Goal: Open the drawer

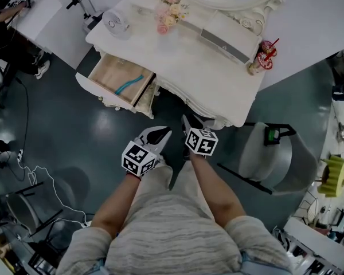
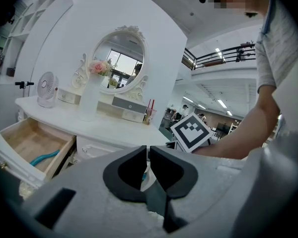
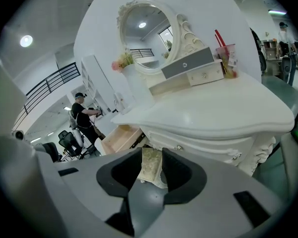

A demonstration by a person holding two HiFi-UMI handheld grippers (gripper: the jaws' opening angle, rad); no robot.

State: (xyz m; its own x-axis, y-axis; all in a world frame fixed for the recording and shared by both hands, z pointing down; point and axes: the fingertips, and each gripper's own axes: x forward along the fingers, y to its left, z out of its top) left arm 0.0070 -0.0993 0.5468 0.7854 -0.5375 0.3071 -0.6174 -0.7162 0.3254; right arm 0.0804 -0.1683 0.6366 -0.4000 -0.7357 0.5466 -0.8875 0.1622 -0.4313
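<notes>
A white dressing table (image 1: 206, 79) stands ahead of me. Its left drawer (image 1: 120, 80) is pulled out, showing a pale wood inside with a teal object (image 1: 129, 85) lying in it. The same drawer shows at the lower left of the left gripper view (image 2: 32, 145) and in the right gripper view (image 3: 120, 138). Both grippers hang close to my body, well short of the table and touching nothing. My left gripper (image 1: 163, 135) (image 2: 147, 150) has its jaws together and empty. My right gripper (image 1: 186, 120) (image 3: 152, 152) is open with nothing between its jaws.
On the table stand a small fan (image 1: 116, 23), a vase of pink flowers (image 1: 171, 10), a grey-fronted box (image 1: 225, 44), a cup with straws (image 1: 264, 56) and an oval mirror (image 2: 118, 63). A grey chair (image 1: 275, 153) stands at the right. Cables (image 1: 46, 182) lie on the dark floor at the left.
</notes>
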